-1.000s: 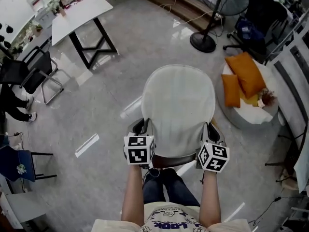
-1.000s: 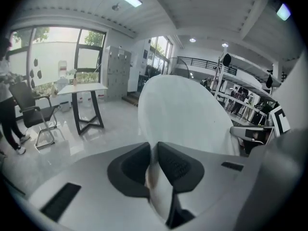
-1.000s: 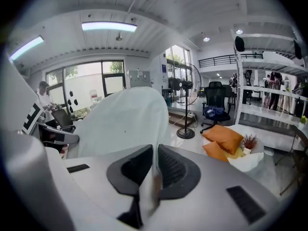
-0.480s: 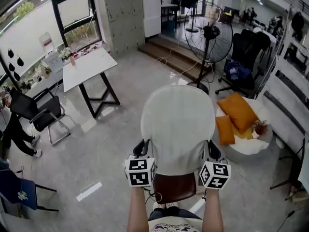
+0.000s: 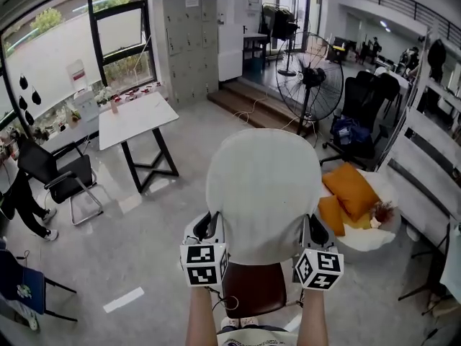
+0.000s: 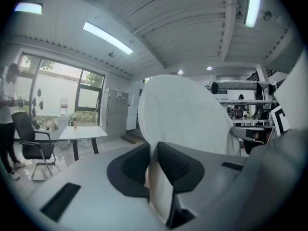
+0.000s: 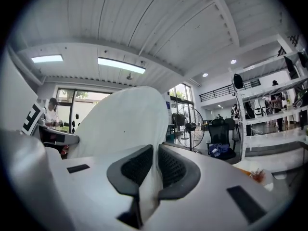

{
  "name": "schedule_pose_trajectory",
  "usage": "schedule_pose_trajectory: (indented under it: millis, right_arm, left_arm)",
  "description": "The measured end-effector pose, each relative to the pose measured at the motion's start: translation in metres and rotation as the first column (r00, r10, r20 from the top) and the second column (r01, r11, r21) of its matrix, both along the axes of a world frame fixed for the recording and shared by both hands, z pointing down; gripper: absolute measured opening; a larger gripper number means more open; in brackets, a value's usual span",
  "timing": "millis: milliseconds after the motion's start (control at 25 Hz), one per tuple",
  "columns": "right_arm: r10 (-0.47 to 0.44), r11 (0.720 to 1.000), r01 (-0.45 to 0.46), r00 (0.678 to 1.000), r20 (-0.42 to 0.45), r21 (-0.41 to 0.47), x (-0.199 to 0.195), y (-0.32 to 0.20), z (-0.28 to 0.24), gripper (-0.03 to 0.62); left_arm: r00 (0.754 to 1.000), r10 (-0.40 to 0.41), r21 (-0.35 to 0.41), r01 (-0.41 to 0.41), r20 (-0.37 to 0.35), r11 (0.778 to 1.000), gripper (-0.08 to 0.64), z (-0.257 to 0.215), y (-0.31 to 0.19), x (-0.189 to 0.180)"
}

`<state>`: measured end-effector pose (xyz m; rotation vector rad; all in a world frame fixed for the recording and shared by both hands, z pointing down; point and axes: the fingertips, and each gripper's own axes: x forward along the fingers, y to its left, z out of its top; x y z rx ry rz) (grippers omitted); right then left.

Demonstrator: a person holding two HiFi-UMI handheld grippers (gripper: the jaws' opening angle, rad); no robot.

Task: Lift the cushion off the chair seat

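Left gripper [image 6: 155, 150] and right gripper [image 7: 155, 156] hold a white cushion [image 5: 263, 193] up, clear of a brown chair seat [image 5: 253, 288].

Nearest to the person, each gripper's fingers are closed tight on the cushion's near edge, one at either side, with fabric pinched between the pads. A second ago the cushion lay low, covering the seat. Now it is raised and tipped upward, and the bare seat shows beneath it. The view has lifted too. Beyond the cushion, orange pillows [image 5: 351, 186] lie to the right, and farther back stands a tall fan [image 5: 311, 74].
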<state>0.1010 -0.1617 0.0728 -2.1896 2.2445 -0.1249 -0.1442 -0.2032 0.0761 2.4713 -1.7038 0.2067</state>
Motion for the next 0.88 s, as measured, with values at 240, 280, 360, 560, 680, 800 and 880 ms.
schedule_pose_trajectory:
  millis: [240, 280, 360, 560, 680, 800, 880]
  right_arm:
    - [-0.012, 1.0, 0.012, 1.0, -0.002, 0.011, -0.003, 0.005, -0.003, 0.054]
    - [-0.012, 1.0, 0.012, 1.0, -0.002, 0.011, -0.004, 0.006, -0.004, 0.054]
    - [-0.009, 1.0, 0.009, 1.0, -0.005, 0.01, -0.008, 0.006, -0.003, 0.054]
    - [-0.014, 1.0, 0.014, 1.0, -0.018, 0.007, -0.006, 0.006, -0.003, 0.054]
    - [-0.013, 1.0, 0.013, 1.0, -0.021, 0.005, -0.003, 0.006, -0.004, 0.055]
    - [-0.009, 1.0, 0.009, 1.0, -0.026, 0.002, -0.003, 0.004, -0.003, 0.055]
    - [-0.01, 1.0, 0.01, 1.0, -0.025, 0.001, -0.005, 0.001, -0.003, 0.055]
  left_arm:
    - [1.0, -0.003, 0.005, 0.003, -0.013, 1.0, 0.071, -0.001, 0.007, -0.003]
    - [1.0, -0.001, 0.005, 0.001, -0.014, 1.0, 0.071, -0.001, 0.008, -0.005]
    - [1.0, 0.001, 0.006, -0.001, -0.018, 1.0, 0.071, 0.0, 0.009, -0.009]
    - [1.0, 0.0, 0.009, 0.0, -0.02, 1.0, 0.071, 0.0, 0.009, -0.007]
    - [1.0, 0.003, 0.01, -0.002, -0.019, 1.0, 0.072, -0.001, 0.009, -0.004]
    - [1.0, 0.004, 0.011, -0.004, -0.017, 1.0, 0.072, 0.0, 0.008, -0.004]
    - [1.0, 0.003, 0.012, -0.003, -0.016, 1.0, 0.072, 0.0, 0.005, -0.006]
